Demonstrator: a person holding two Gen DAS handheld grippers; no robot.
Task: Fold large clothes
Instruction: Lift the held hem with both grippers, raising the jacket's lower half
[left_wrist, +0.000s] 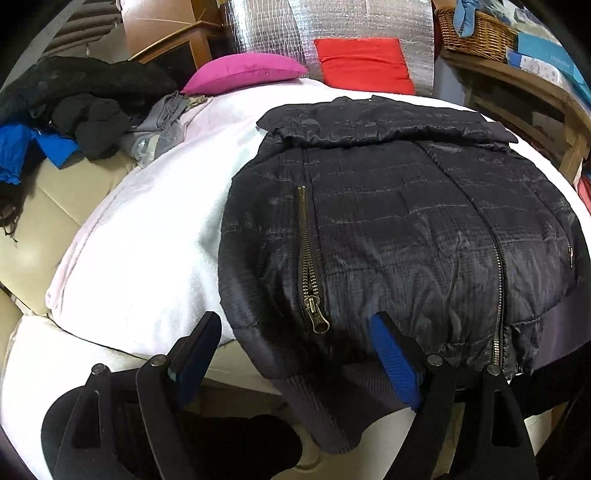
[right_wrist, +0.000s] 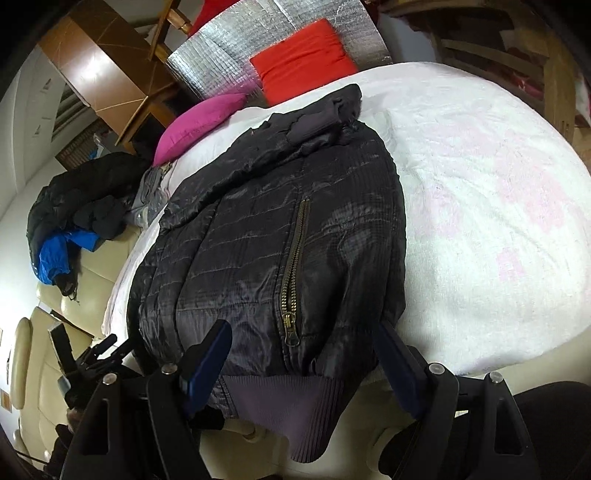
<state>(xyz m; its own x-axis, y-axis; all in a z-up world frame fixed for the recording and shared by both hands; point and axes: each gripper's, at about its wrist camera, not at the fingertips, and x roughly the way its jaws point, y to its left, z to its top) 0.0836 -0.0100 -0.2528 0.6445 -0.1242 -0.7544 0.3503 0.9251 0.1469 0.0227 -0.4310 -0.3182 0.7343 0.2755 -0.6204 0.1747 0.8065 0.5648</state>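
A dark quilted jacket lies folded on a white blanket, sleeves tucked in, with a brass pocket zipper on top and its ribbed hem hanging over the near edge. My left gripper is open at the jacket's near left corner, its fingers either side of that corner and the zipper pull. In the right wrist view the jacket fills the middle. My right gripper is open around the jacket's near right corner, above the ribbed hem. Neither gripper holds anything.
A pile of dark and blue clothes lies at the left on a cream sofa. A magenta cushion and a red cushion sit at the back against silver foil. A wicker basket and wooden shelves stand right.
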